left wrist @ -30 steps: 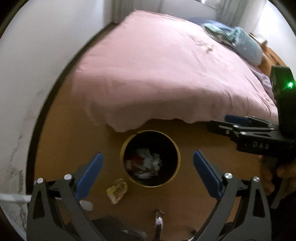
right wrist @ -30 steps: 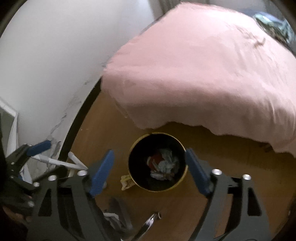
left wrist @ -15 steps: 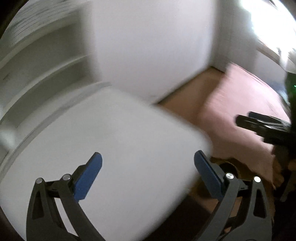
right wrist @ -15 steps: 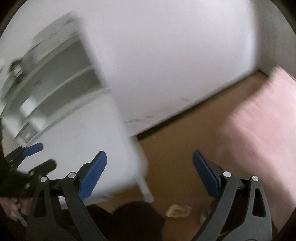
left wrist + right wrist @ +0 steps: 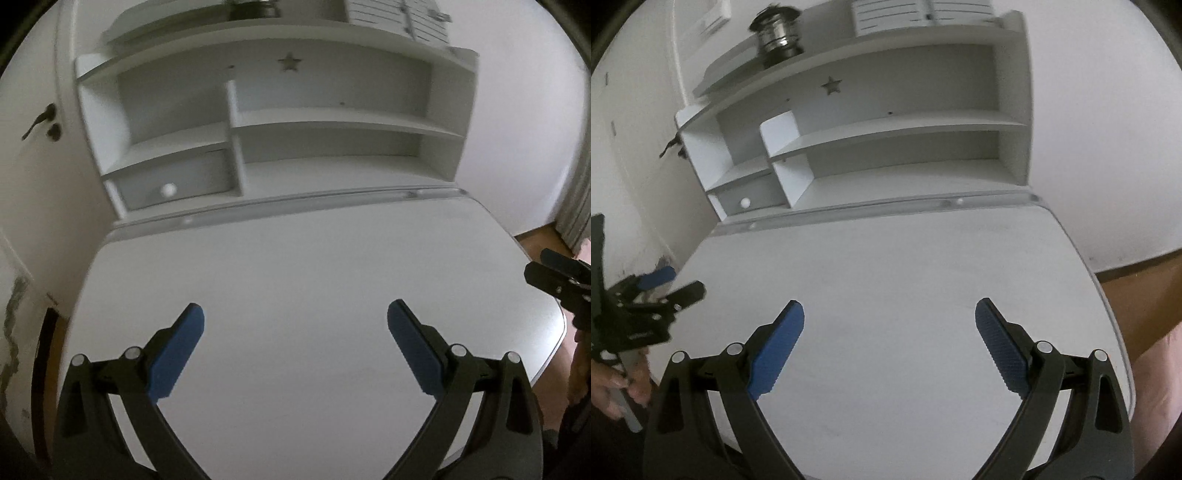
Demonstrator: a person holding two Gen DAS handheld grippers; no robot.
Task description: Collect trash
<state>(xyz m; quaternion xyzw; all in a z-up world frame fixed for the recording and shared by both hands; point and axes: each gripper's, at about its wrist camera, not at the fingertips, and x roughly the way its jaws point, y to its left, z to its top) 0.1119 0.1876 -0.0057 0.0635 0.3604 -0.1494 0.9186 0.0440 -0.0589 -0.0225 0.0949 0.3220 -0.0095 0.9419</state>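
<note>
White laminate covered the desk top [image 5: 295, 266] that lay under and ahead of both grippers. The left gripper [image 5: 295, 347] was held above this surface with its blue pads [image 5: 173, 354] spread wide apart and nothing between them. The right gripper [image 5: 889, 345] was held likewise, its blue ribbed pads [image 5: 1004, 350] fully separated and empty. Beyond the fingertips of both units stood a white shelf unit [image 5: 280, 122] at the far edge of the desk, with a star cut-out [image 5: 290, 62] in its back panel and a small drawer [image 5: 173, 182] with a round knob, ahead and to the left of the left fingers. A metallic object [image 5: 777, 35] sat on the top shelf; it was too blurred to identify. Wooden floor [image 5: 1137, 295] showed to the right of the right fingers. No trash item was visible between or near either set of fingers.
</note>
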